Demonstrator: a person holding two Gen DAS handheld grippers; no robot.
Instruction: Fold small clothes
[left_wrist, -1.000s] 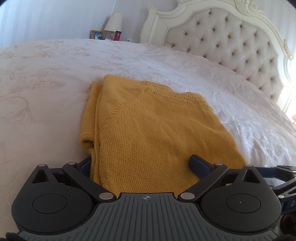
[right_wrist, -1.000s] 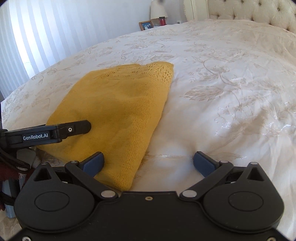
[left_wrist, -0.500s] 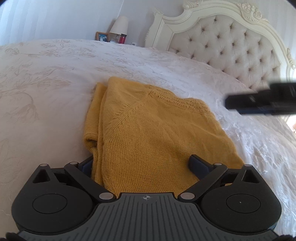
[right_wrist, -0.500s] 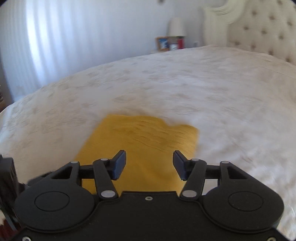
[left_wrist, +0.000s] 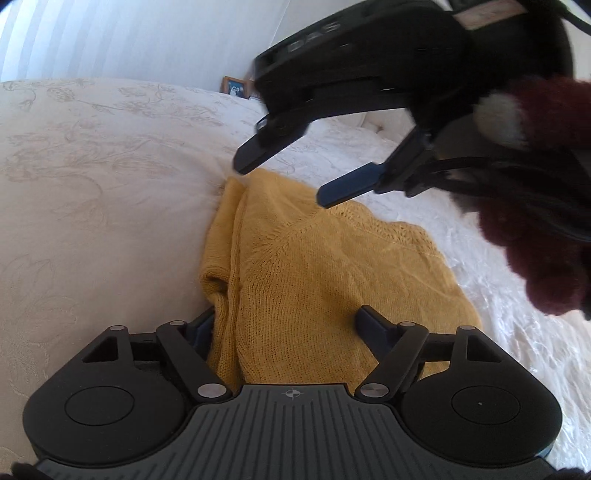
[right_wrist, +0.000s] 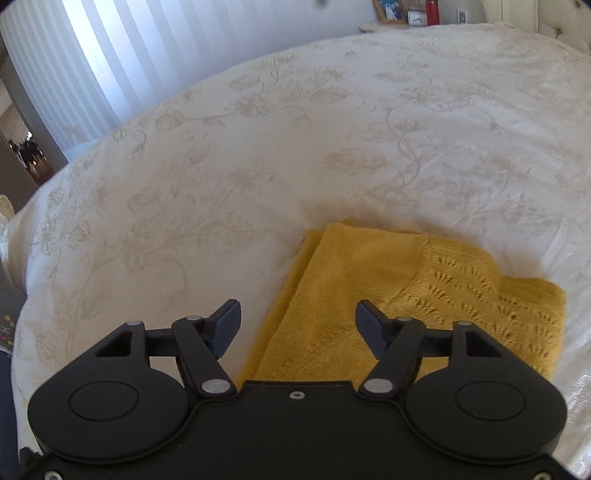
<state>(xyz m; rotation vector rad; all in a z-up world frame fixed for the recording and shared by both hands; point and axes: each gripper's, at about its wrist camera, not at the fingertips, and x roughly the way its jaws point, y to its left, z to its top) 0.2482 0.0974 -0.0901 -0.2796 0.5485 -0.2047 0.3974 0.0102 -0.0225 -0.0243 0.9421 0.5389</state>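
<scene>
bed: white embroidered bedspread (right_wrist: 332, 129) is filling both views, with striped curtains (right_wrist: 92, 55) in the upper left of the right wrist view.
garment: yellow knit sweater (left_wrist: 314, 280) is lying already folded in half lengthwise, filling the centre of the left wrist view and the lower right of the right wrist view.
left gripper (left_wrist: 286, 323): sitting at the sweater's near hem, jaws closing with the knit between them; the left pad looks tucked at the folded edge, but the pads are not yet clamping.
right gripper (right_wrist: 297, 321): hovering over the sweater's far left corner, jaws opening, nothing held; seen in the upper right of the left wrist view with a dark red fuzzy sleeve (left_wrist: 546, 236) behind it.
step: seemingly setting up the cross fold, each gripper taking one end.
next move: probably calling for the right gripper to drop onto the far edge and pinch every layer, so the fold is not slipping apart when lifted.
</scene>
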